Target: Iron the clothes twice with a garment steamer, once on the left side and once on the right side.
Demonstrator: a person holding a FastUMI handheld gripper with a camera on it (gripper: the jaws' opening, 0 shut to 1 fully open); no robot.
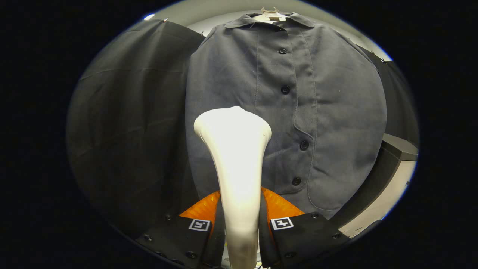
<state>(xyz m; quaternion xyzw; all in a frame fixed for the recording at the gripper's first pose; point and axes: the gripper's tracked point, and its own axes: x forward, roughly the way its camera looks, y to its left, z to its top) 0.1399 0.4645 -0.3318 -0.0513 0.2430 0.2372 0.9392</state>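
**Materials and finish**

The garment steamer [233, 164], clamped between both fingers of the gripper [241, 224], is showing as smooth, glossy plastic. The shirt [336, 112] is being seen as matt woven cloth with shiny plastic buttons [285, 89].
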